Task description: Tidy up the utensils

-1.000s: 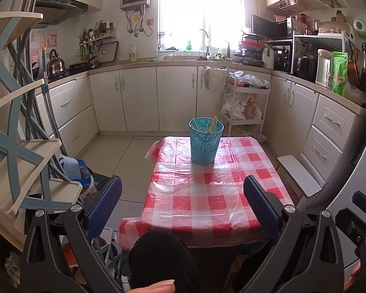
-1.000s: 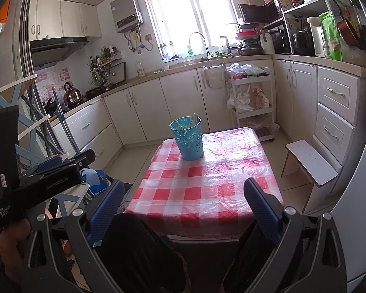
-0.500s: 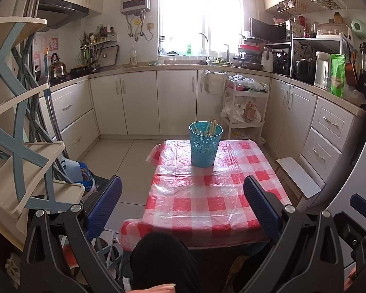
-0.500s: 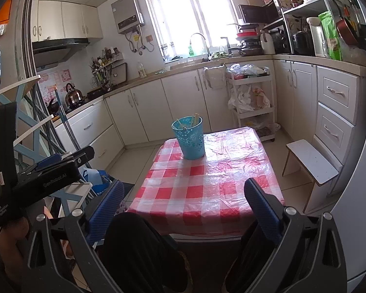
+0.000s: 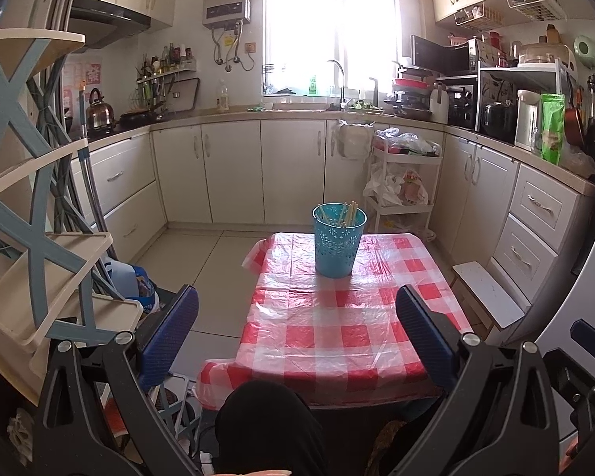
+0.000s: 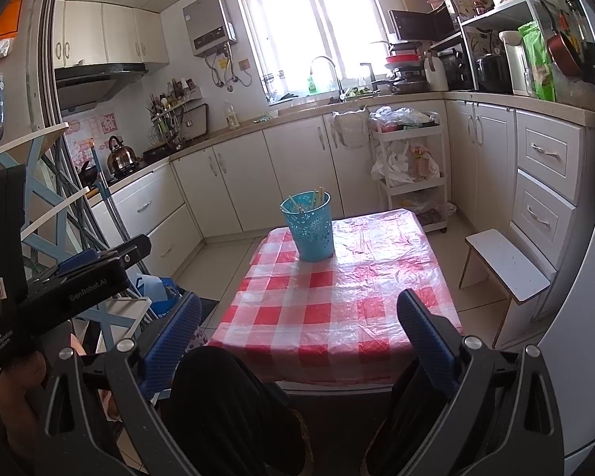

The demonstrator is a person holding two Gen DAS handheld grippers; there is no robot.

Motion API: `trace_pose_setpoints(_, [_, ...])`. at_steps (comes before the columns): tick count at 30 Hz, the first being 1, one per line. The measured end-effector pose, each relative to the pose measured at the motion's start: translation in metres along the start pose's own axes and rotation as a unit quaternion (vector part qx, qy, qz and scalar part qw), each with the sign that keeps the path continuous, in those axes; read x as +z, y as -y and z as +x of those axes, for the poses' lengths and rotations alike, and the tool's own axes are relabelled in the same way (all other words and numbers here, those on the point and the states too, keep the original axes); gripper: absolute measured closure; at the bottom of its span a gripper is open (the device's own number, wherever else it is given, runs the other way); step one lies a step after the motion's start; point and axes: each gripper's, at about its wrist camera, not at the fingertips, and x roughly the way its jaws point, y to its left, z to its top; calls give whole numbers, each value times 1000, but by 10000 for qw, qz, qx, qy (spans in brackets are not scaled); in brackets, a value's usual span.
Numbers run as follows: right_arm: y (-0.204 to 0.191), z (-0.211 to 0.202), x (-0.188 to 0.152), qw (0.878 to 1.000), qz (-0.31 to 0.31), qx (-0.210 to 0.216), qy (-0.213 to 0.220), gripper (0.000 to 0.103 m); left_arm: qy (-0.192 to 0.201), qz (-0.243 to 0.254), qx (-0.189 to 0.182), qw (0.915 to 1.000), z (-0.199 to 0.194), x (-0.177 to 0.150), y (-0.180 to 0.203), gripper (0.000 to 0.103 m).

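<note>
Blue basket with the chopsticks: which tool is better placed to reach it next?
Left, marginally. The basket sits centred between the left tool's open fingers; the right tool sees it slightly left of centre. Both are open, empty and short of the table.

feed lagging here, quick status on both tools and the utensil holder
Left tool open, empty. Right tool open, empty. Blue holder upright on table, chopsticks inside. Path clear.

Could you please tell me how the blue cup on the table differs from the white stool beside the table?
The blue cup stands on the checked tablecloth; the white stool stands on the floor to the table's right. The cup is a perforated round container holding chopsticks; the stool is a flat board on legs, bare on top. Both are upright and untouched, with the left gripper and right gripper open and short of them.
</note>
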Motion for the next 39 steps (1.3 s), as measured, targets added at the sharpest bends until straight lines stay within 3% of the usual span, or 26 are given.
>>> trace_pose_setpoints(39, [-3,0,-1,10000,-4,17,-29,8,67,-68,102,9999,-3,-1,-5,7])
